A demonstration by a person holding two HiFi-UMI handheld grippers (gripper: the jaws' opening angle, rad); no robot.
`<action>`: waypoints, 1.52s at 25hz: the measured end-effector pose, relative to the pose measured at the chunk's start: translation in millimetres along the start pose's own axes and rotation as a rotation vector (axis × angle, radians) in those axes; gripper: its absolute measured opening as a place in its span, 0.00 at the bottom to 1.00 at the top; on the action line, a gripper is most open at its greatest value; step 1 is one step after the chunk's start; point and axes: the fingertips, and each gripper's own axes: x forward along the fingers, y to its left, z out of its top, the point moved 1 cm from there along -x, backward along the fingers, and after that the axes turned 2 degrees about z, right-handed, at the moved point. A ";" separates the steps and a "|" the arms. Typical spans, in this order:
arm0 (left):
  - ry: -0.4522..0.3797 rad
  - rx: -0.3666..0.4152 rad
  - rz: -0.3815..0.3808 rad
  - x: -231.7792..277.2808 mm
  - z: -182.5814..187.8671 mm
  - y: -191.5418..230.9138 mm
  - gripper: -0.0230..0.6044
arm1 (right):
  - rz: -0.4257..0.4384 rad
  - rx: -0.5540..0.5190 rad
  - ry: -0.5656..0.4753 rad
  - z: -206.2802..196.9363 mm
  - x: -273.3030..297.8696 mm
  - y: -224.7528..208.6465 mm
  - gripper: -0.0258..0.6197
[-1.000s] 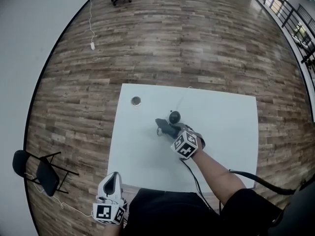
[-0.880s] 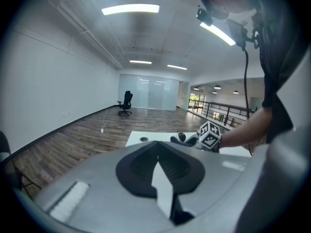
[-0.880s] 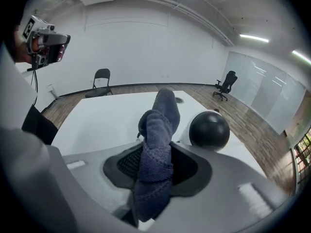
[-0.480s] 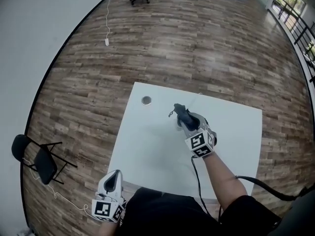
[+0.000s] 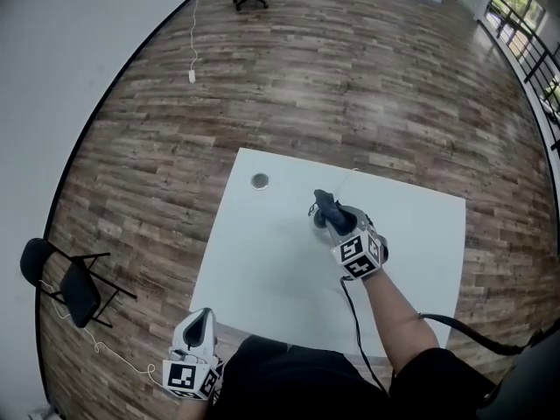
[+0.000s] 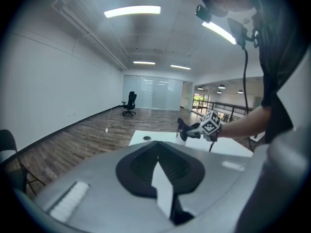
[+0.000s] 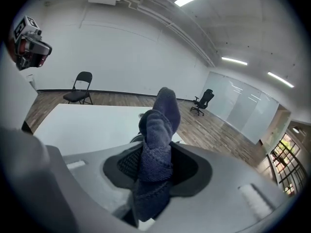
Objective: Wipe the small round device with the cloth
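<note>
Apparently the small round device (image 7: 141, 125) is the dark shape just behind the cloth (image 7: 158, 144) in the right gripper view. The wad covers most of it, so I can't be sure of its outline. It sits on the far half of the white table (image 5: 262, 269), closer to the far edge than the near one and roughly midway along it.

The right gripper (image 5: 337, 226) pinches the cloth as a thick bunched roll that stands up past the jaw tips and hangs right over the device. The left gripper (image 5: 198, 320) has its jaws pressed together on nothing. It hangs off the table's near-left corner, well away from the work.

The main risk is a shove. Nothing steadies the device, so a firm press from that stiff wad could slide it towards the far edge or tip it. The cloth is also so bunched that only its tip may touch, leaving part of the surface unwiped.
</note>
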 end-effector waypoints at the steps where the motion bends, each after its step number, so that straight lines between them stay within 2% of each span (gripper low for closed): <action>1: 0.000 0.000 -0.003 0.7 -0.1 -0.7 0.04 | 0.013 -0.006 0.005 -2.7 -0.5 5.1 0.25; 5: 0.005 0.006 -0.016 3.6 0.1 -4.6 0.04 | 0.059 -0.027 0.032 -17.7 -0.7 24.6 0.25; 17: 0.042 0.029 -0.043 4.2 -3.6 -9.3 0.04 | 0.143 0.030 0.125 -51.9 13.5 52.8 0.25; 21: 0.048 0.034 -0.044 2.7 -5.7 -7.1 0.04 | 0.266 0.045 0.172 -62.2 17.8 80.6 0.25; 24: 0.039 0.017 -0.039 5.0 -6.6 -1.7 0.04 | 0.336 0.050 0.119 -51.3 13.5 97.6 0.25; 25: 0.035 0.013 -0.037 5.3 -7.0 0.5 0.04 | 0.328 0.048 0.077 -41.2 9.4 96.3 0.25; 27: 0.029 0.005 -0.029 6.1 -7.7 4.7 0.04 | 0.255 0.030 -0.014 -16.1 -0.9 79.6 0.25; 29: 0.025 -0.003 -0.020 8.2 -7.9 8.4 0.04 | 0.132 0.009 -0.088 7.8 -10.4 48.4 0.25; 31: 0.019 -0.005 -0.015 8.8 -6.5 9.9 0.04 | 0.016 0.008 -0.118 22.1 -14.7 16.8 0.25; 34: 0.010 -0.004 -0.010 7.2 -4.1 9.3 0.04 | -0.065 0.030 -0.081 21.3 -7.1 -11.6 0.25; 38: 0.010 -0.006 0.001 5.9 -4.7 10.3 0.04 | -0.050 0.074 0.012 4.9 16.4 -21.8 0.25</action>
